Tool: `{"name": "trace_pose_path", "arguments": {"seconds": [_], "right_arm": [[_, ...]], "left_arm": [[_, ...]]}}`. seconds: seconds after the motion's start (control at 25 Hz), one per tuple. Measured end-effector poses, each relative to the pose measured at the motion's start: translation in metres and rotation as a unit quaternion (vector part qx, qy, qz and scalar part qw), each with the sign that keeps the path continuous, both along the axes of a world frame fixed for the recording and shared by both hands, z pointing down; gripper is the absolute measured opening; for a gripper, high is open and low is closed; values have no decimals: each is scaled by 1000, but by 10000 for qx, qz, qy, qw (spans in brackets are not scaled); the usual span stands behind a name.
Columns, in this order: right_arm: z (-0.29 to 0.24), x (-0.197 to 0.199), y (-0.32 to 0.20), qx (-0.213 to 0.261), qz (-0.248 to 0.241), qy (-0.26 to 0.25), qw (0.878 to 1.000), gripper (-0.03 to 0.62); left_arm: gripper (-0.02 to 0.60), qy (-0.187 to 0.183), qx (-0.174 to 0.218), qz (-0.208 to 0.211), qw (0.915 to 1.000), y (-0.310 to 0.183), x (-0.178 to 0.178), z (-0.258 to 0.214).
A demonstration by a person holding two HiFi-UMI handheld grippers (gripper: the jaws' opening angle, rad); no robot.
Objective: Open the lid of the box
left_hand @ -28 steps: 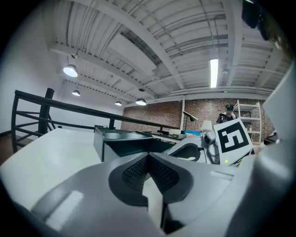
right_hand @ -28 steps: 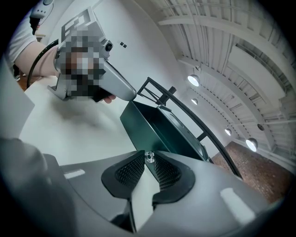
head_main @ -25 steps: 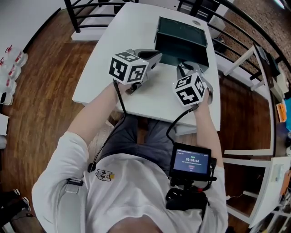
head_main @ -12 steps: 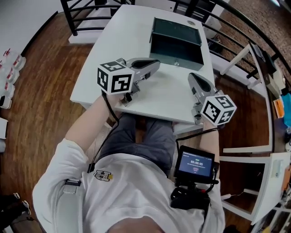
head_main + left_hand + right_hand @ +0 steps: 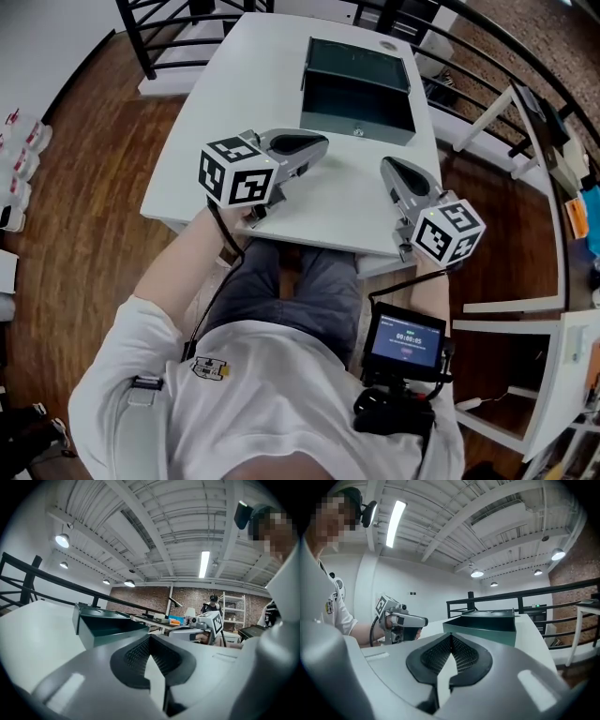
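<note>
The dark green box [image 5: 357, 97] stands at the far end of the white table [image 5: 244, 89]. It is open, with its lid [image 5: 359, 58] tipped back behind it. My left gripper [image 5: 319, 143] lies low over the table, short of the box's front left corner, jaws shut and empty. My right gripper [image 5: 387, 167] is shut and empty too, over the table's near right part, short of the box's front right. The box [image 5: 105, 624] appears past my left gripper [image 5: 150, 637], and the box [image 5: 486, 622] again past my right gripper [image 5: 451, 637].
A black railing [image 5: 159, 28] runs behind and to the right of the table, above a wooden floor [image 5: 84, 141]. A small round object [image 5: 387, 45] lies at the table's far right corner. A screen [image 5: 404, 340] hangs at the person's chest.
My right gripper has drawn back from the box front toward the table's near right edge. The left gripper shifted slightly left. The box lid stays open.
</note>
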State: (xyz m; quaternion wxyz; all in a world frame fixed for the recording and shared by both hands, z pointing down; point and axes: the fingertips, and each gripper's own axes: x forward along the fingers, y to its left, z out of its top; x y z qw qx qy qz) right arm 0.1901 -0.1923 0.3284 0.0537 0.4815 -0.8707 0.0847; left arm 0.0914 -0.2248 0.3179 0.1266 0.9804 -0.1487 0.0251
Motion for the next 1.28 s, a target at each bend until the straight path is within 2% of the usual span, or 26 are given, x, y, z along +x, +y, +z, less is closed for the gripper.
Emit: {"name": "trace_pose_path", "arguments": {"seconds": [1.28], "right_arm": [[1, 3, -3, -18, 60, 16, 10000, -2]], "left_arm": [[0, 105, -110, -38, 9999, -4, 0, -2]]}}
